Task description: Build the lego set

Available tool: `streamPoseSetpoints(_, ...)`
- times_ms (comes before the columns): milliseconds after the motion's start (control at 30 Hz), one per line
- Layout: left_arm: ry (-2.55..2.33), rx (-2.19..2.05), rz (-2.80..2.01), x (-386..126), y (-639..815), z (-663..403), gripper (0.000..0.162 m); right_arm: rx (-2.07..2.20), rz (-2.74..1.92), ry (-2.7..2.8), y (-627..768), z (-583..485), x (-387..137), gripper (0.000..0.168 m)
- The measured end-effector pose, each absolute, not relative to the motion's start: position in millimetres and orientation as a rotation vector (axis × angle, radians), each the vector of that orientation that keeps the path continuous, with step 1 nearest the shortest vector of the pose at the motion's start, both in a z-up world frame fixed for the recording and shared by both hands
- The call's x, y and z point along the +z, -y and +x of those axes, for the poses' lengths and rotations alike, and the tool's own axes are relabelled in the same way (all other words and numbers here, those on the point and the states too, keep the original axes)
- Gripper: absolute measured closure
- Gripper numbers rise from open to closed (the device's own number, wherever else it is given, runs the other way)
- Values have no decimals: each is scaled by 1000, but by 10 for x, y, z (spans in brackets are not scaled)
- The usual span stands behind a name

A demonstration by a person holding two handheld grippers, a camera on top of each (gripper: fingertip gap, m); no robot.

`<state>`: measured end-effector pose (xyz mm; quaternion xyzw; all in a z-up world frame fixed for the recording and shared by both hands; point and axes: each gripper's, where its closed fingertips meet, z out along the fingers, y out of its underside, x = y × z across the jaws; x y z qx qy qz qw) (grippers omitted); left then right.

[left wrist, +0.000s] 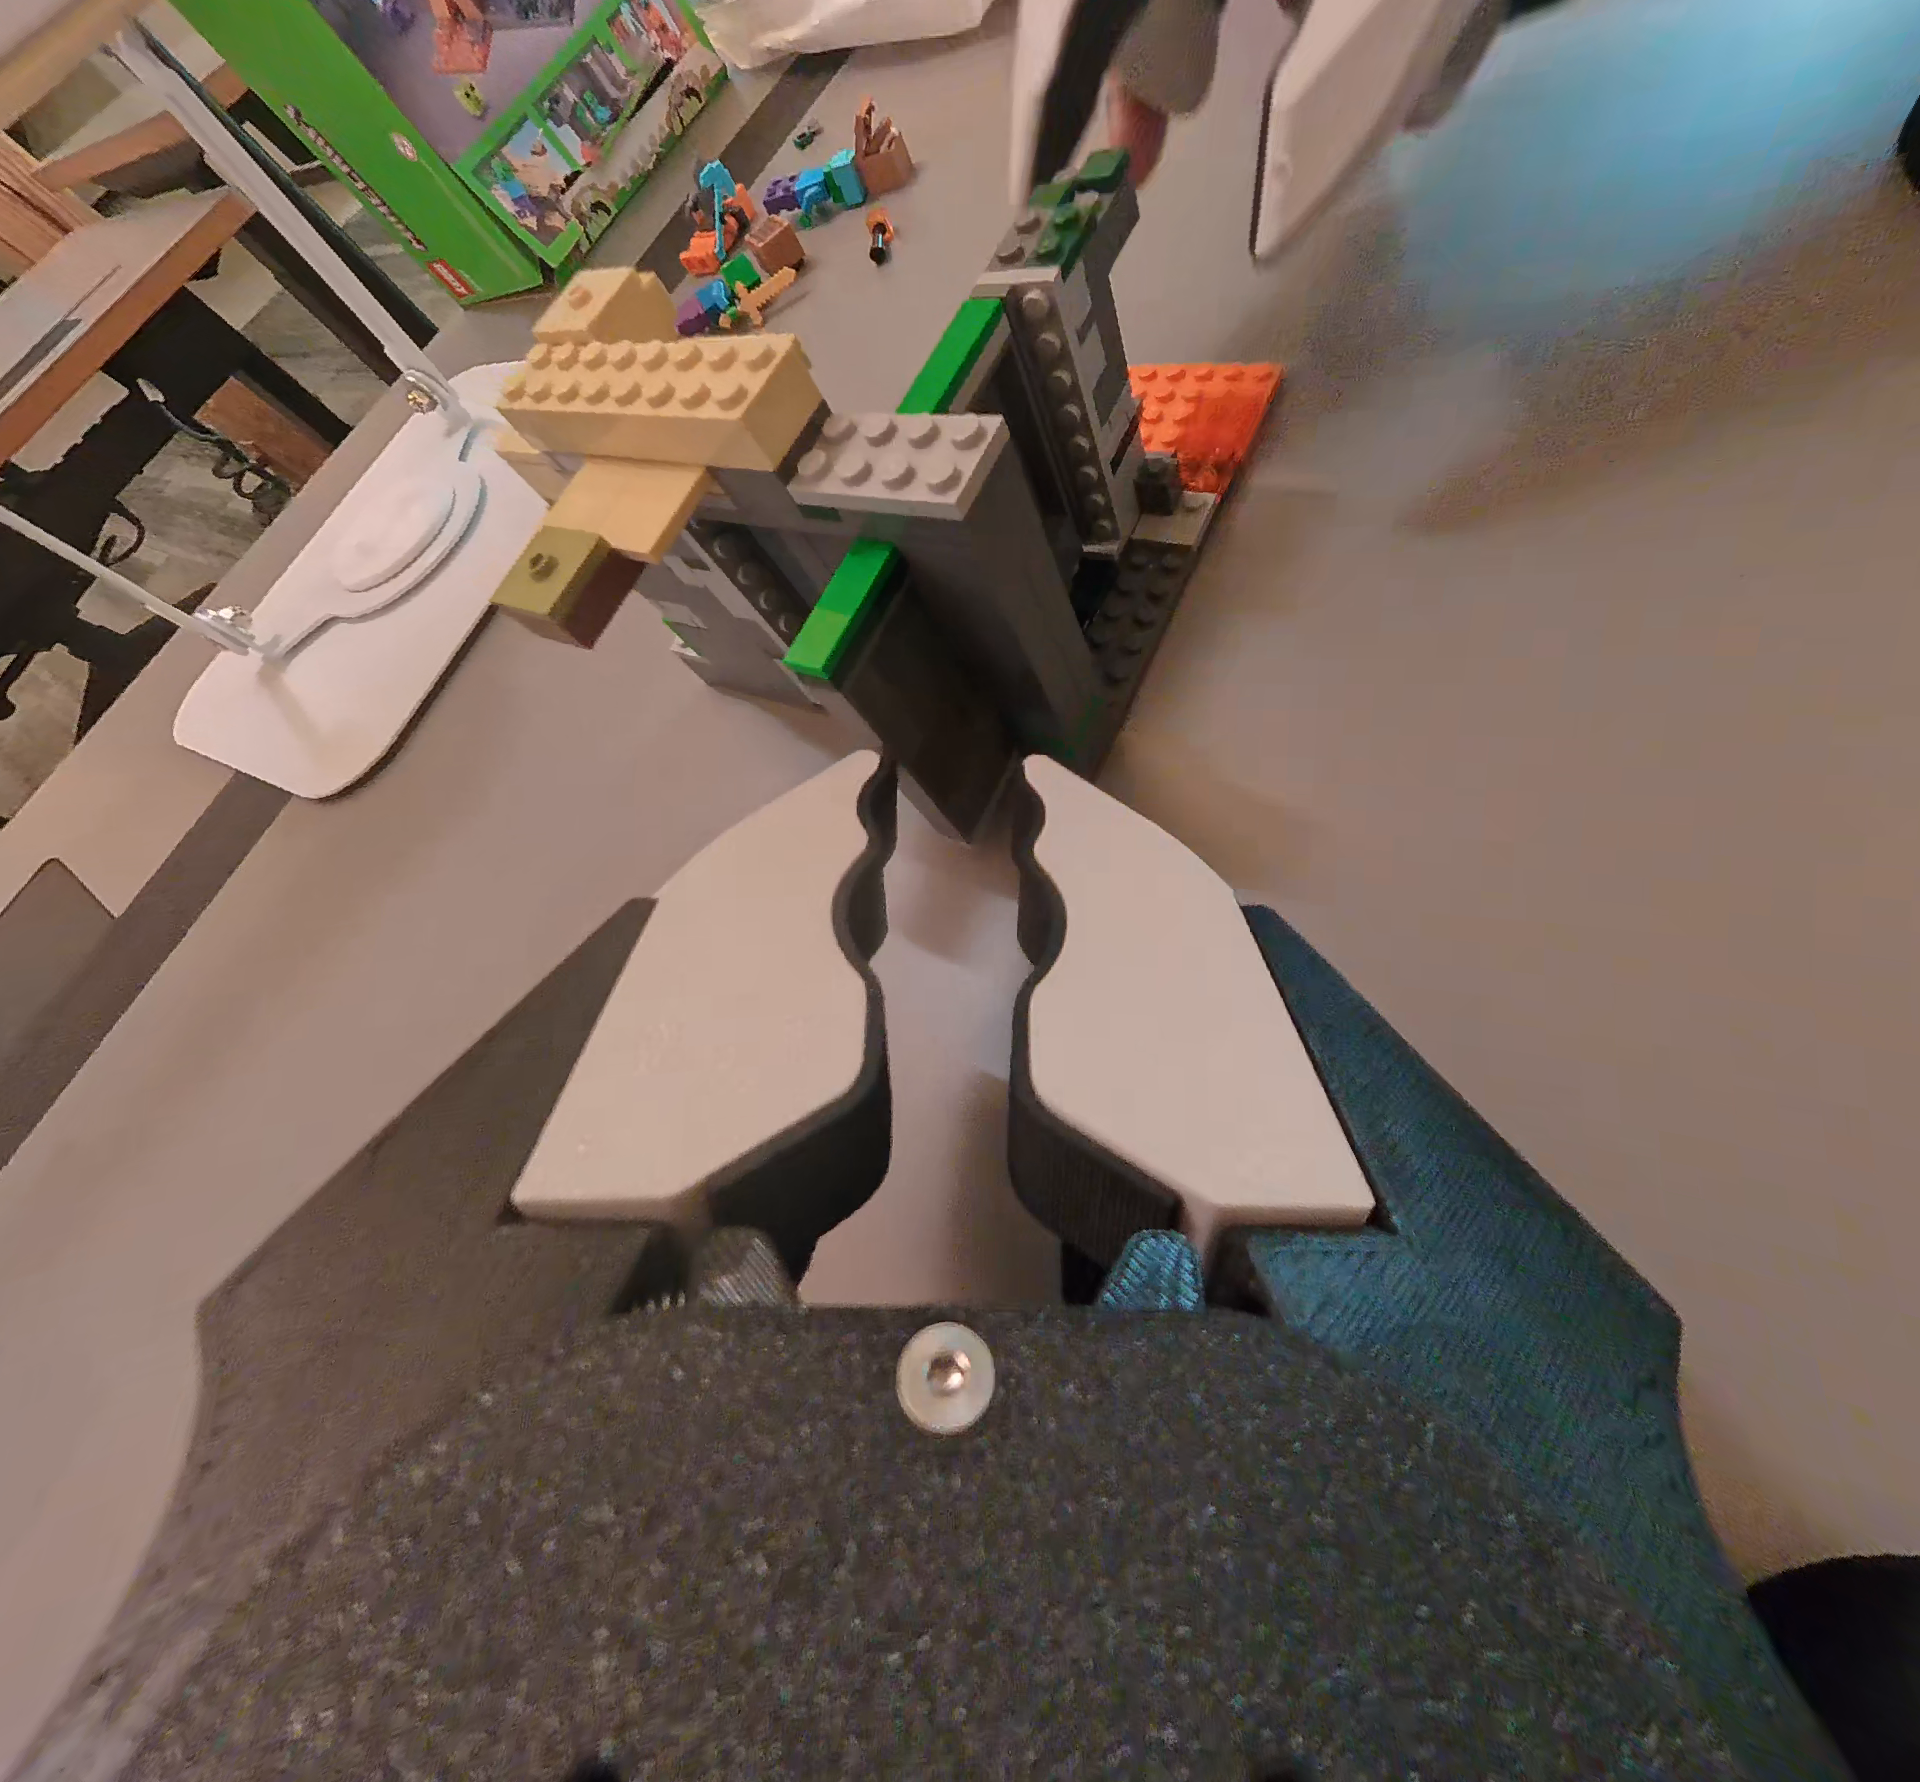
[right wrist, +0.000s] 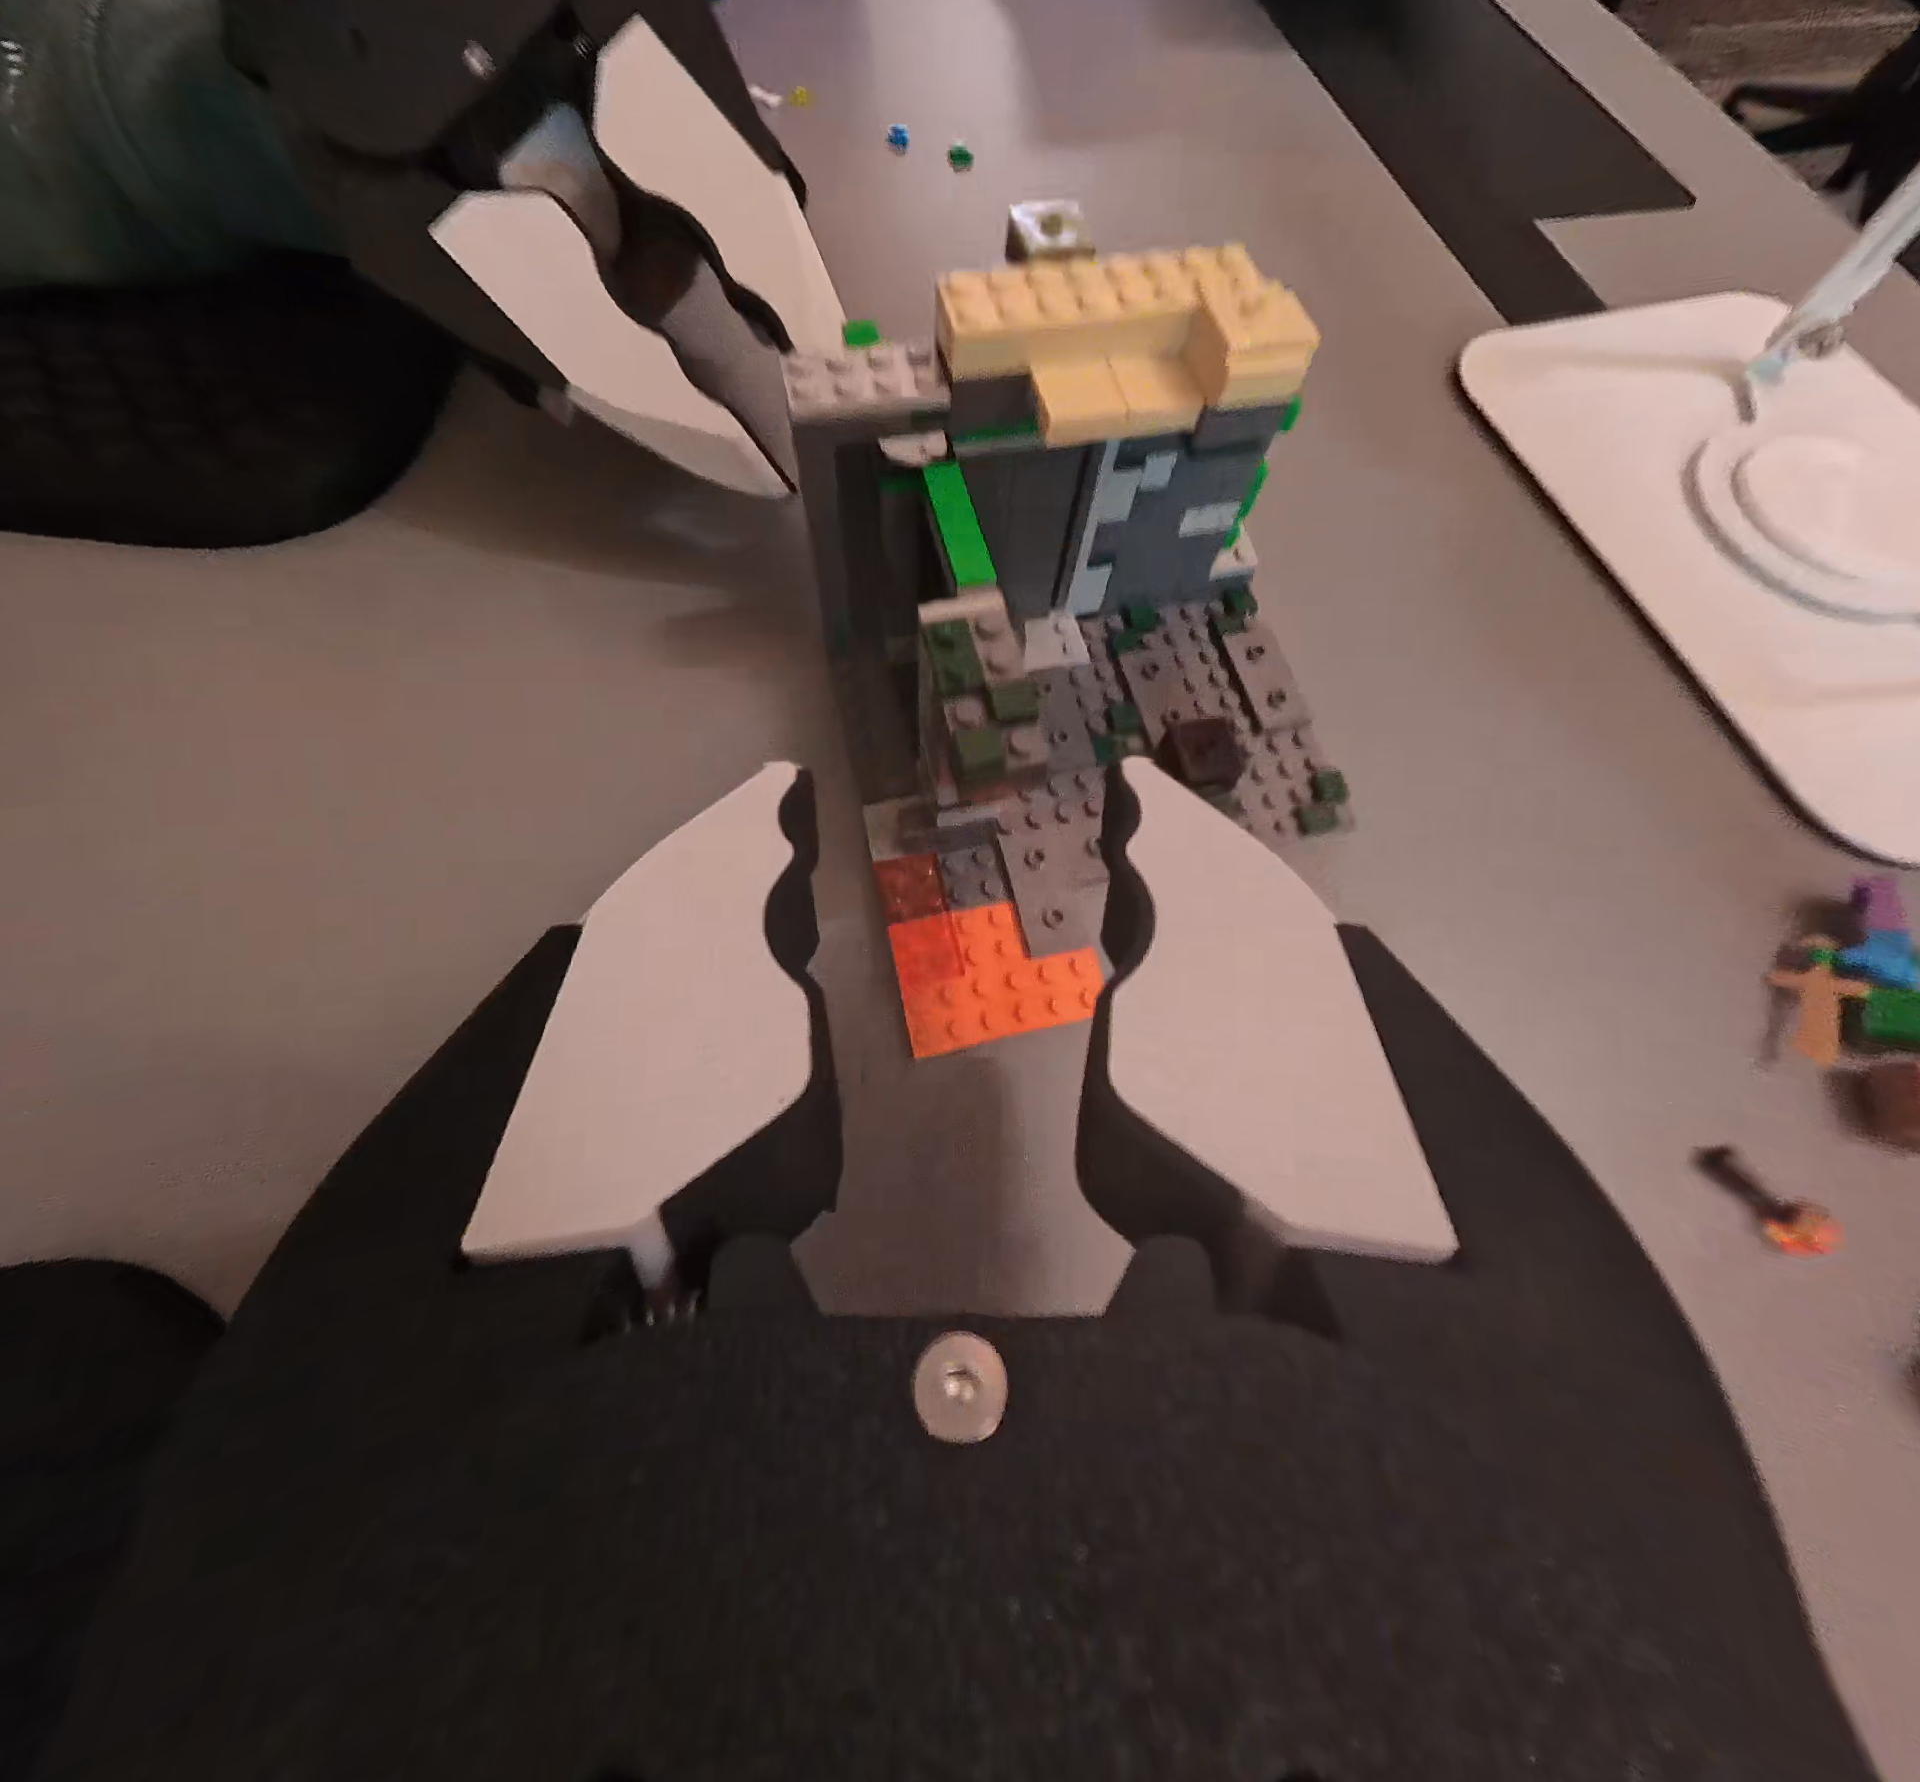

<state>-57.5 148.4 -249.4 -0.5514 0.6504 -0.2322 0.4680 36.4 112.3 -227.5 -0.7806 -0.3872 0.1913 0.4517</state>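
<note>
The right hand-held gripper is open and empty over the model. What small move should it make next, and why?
Probably swing the right hand-held gripper rightward toward the loose pieces: its jaws are open with nothing between them, while the left hand-held gripper sits at the wall of the model.

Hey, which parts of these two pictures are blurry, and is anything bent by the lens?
Left wrist view: the right gripper at the top is smeared by motion, while the lego build and left gripper are sharp; the wide lens tilts the table and bows its edges. Right wrist view: softer overall, the loose pieces at the right edge blurred most.
</note>
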Motion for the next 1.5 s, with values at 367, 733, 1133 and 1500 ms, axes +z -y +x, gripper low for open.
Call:
streamPoseSetpoints(367,-1513,-621,-1329,-2282,-1485,-649,145,456,-2042,1095,-1244,306,-2726,128)
streamPoseSetpoints(733,-1559,-645,-1261,-2218,-1277,-634,145,319,-2187,1166,-1029,255,-2848,141)
streamPoseSetpoints(1133,-1604,-635,-1261,-2299,-1213,-612,145,311,-2217,1039,-1207,213,-2773,143)
streamPoseSetpoints(1500,-1676,-515,-1300,-2490,-1279,-633,146,400,-2336,858,-880,-229,-2755,145)
